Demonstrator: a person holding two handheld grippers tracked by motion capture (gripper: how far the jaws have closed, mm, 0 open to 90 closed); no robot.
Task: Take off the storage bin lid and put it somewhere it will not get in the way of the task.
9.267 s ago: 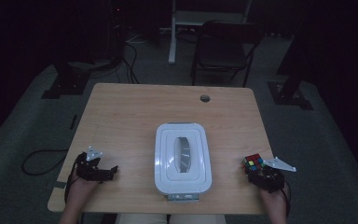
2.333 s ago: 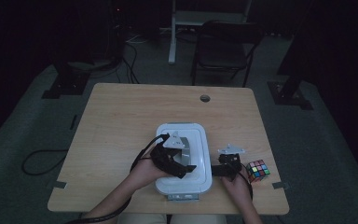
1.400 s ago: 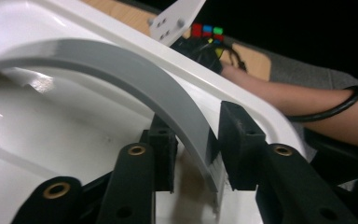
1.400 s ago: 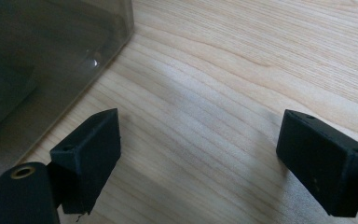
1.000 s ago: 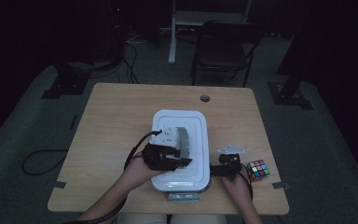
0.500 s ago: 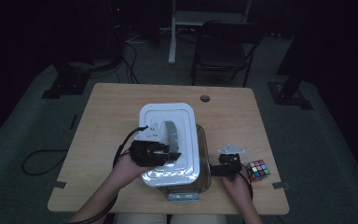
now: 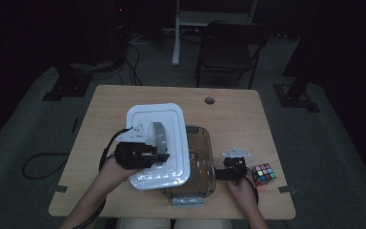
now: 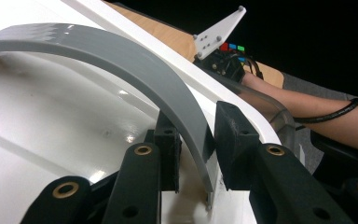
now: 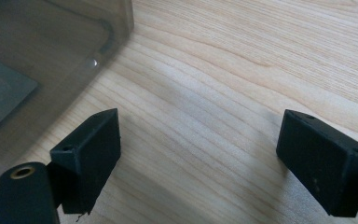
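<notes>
Low in the frame, the left gripper (image 7: 140, 155) has its fingers (image 8: 170, 154) pinched on the grey handle (image 8: 135, 70) of the white lid (image 7: 157, 143), lifted and shifted left off the clear box (image 7: 198, 164) at lower centre. The right gripper (image 7: 228, 171), fingers (image 9: 91, 142) spread wide and empty, sits on the desk (image 7: 228, 114) just beside the box. Farther right lies the puzzle cube (image 7: 263, 173). Keep the lid level, clear the rim fully, then lower it onto bare desk at left.
</notes>
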